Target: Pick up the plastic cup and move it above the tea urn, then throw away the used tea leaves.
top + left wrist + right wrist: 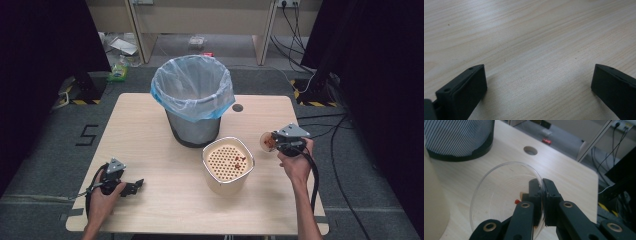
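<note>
Lab, black curtains, hazard-taped floor stands

- The right gripper is clamped on the rim of a bowl, one jaw inside the wall and one outside.
- A few scraps lie in the bowl, just left of the inner jaw.
- Beyond the jaws is a hole in the table.
- The bin stands far left of the jaws and behind them; the container is close at their left.
- In the high view, the container stands in front of the bin, with the bowl to its right.
- Between the jaws of the left gripper, set wide apart, lies bare table.
</note>
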